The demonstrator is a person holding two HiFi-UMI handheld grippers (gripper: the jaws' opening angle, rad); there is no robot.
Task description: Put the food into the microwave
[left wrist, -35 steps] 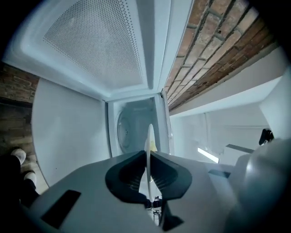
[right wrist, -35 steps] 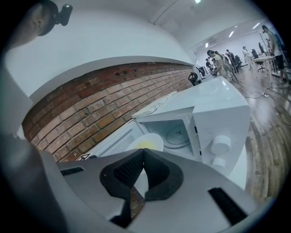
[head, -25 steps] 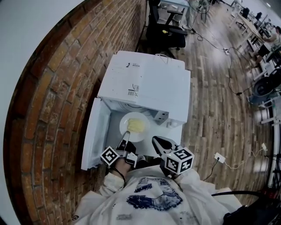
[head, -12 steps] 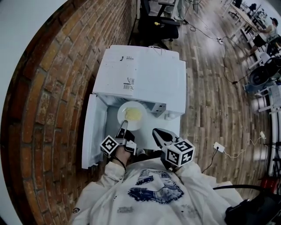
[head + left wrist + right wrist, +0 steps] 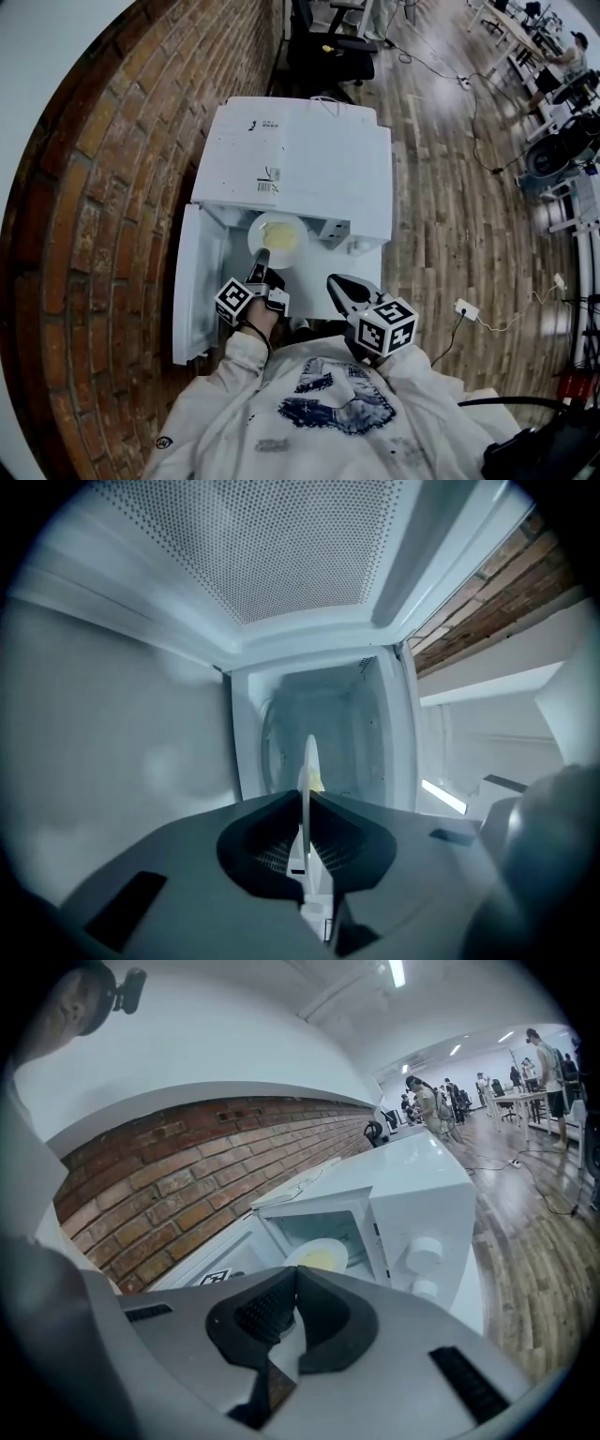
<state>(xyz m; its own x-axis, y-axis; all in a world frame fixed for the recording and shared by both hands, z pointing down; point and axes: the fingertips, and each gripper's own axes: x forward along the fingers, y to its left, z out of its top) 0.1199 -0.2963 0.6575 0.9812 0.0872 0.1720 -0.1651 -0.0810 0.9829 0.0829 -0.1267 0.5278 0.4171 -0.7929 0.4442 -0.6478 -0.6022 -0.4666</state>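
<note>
A white plate (image 5: 278,236) with yellow food (image 5: 284,241) hangs level in the mouth of the white microwave (image 5: 309,164), its far edge under the top panel. My left gripper (image 5: 262,259) is shut on the plate's near rim. In the left gripper view the plate (image 5: 307,761) shows edge-on between the jaws, with the cavity (image 5: 323,719) straight ahead. The microwave's door (image 5: 195,291) stands swung open to the left. My right gripper (image 5: 335,282) hovers to the right of the plate, shut and empty; its jaws (image 5: 293,1273) meet in front of the plate (image 5: 319,1257).
A brick wall (image 5: 103,216) runs along the left, close to the open door. The microwave's knobs (image 5: 424,1252) sit on its right front. Behind it stands a black office chair (image 5: 328,52). A cable and plug strip (image 5: 466,307) lie on the wooden floor at right.
The left gripper has carried the plate forward and down, from in front of the opening to partly inside the microwave. The right gripper has stayed where it was.
</note>
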